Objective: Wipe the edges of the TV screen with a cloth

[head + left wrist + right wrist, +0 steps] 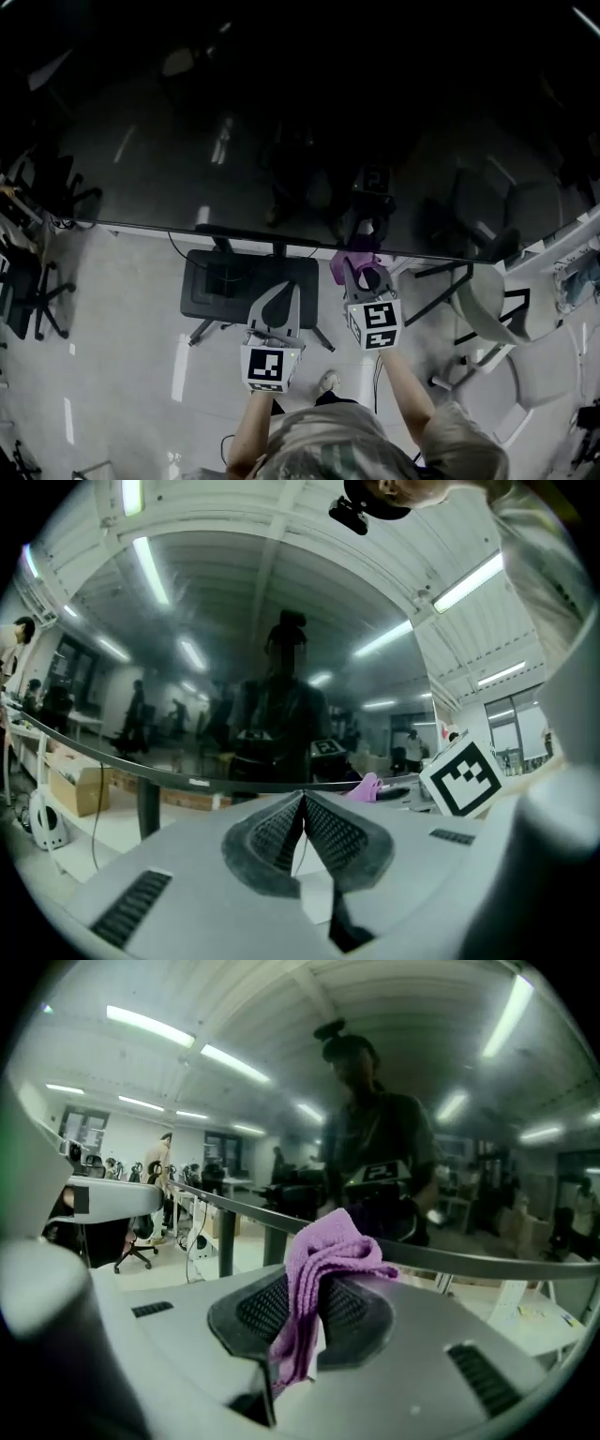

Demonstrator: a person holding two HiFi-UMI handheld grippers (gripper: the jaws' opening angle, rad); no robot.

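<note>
An office room with a pale floor [122, 309], seen from above. A large dark TV screen [281, 122] fills the upper half of the head view. It stands on a black stand [248, 286], and its lower edge runs across the middle of the picture. Its glass reflects ceiling lights and the person holding the tools. Black office chairs [37, 291] stand at the far left and a white chair [492, 300] at the right.

The left gripper [302, 801] is held just below the screen's lower edge, over the stand. Its jaws are pressed together with nothing between them.

The right gripper [367, 279] is just beside it, to its right. Its jaws are clamped on a purple cloth [323, 1246], which bunches up above the jaw tips and hangs down between them. The cloth sits right at the screen's lower edge, right of the stand. Whether it touches the edge cannot be told.
</note>
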